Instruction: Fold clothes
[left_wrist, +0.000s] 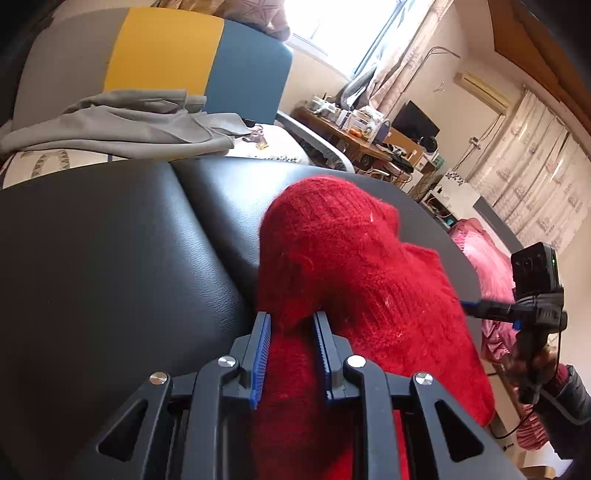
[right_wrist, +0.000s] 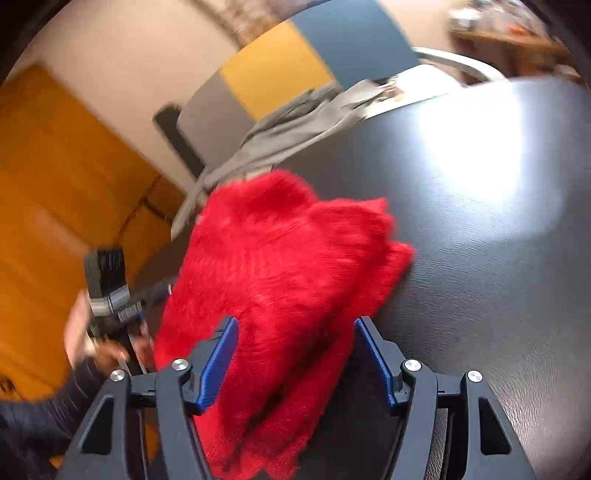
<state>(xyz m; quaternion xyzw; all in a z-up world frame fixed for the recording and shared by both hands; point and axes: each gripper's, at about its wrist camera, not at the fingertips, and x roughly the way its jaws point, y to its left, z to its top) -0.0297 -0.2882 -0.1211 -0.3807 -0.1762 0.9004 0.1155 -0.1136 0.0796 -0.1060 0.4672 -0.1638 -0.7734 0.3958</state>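
Observation:
A fuzzy red knitted sweater (left_wrist: 354, 266) lies bunched and partly folded on a black leather surface (left_wrist: 110, 258). My left gripper (left_wrist: 291, 317) is shut on a thick fold of the red sweater, which fills the gap between its blue pads. In the right wrist view the sweater (right_wrist: 280, 266) lies under and between the fingers of my right gripper (right_wrist: 295, 325), whose jaws stand wide apart, open over the cloth. The right gripper also shows in the left wrist view (left_wrist: 532, 295), at the sweater's right edge. The left gripper shows blurred in the right wrist view (right_wrist: 110, 291).
A grey garment (left_wrist: 122, 125) lies crumpled at the far edge of the black surface, before a grey, yellow and blue headboard (left_wrist: 162, 48). A pink quilt (left_wrist: 487, 266) is off to the right. A cluttered desk (left_wrist: 362, 129) stands by the window.

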